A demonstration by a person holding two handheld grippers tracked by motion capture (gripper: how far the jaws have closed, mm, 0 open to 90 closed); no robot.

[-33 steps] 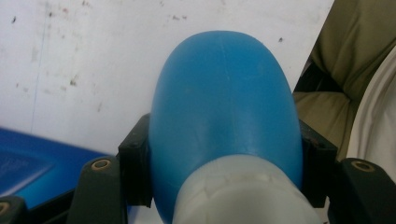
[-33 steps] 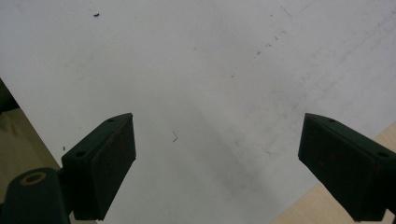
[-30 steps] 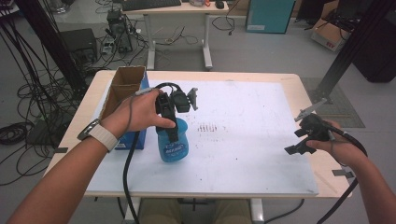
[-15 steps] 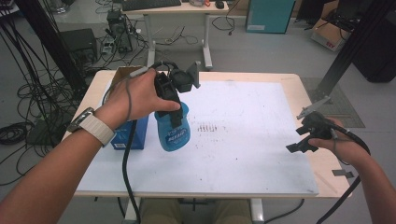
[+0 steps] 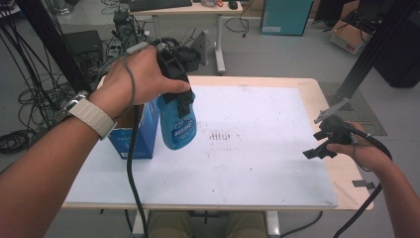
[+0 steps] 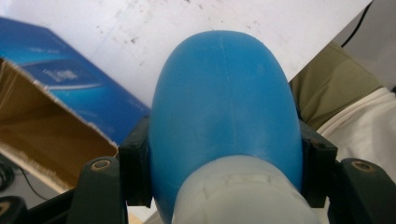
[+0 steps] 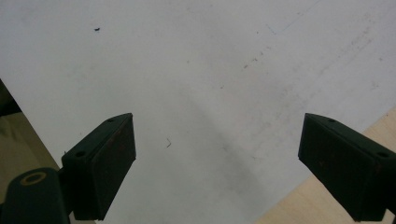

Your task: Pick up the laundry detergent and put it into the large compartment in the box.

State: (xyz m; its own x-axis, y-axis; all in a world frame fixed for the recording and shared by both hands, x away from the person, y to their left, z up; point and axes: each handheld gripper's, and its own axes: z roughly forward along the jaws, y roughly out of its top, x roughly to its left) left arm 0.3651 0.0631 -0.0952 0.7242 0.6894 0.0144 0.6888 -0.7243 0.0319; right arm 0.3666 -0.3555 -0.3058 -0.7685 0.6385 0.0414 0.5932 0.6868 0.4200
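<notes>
A blue spray bottle (image 5: 177,124) with a white label hangs in the air over the left part of the table, beside the box. My left gripper (image 5: 179,95) is shut on it near the top. In the left gripper view the bottle's blue body (image 6: 224,107) runs away from the camera, with a black jaw pressed against each side. At the table's right edge my right gripper (image 5: 319,145) is held low over the surface, open. Its two jaws stand far apart in the right gripper view, with nothing between them (image 7: 217,156).
An open blue cardboard box (image 5: 136,131) stands at the table's left edge, close beside the lifted bottle. The white table sheet (image 5: 247,148) has a patch of dark specks at its middle. A desk, cables and boxes stand on the floor beyond the table.
My left hand has lifted the blue bottle off the table, up beside the box. The right gripper has stayed in place.
</notes>
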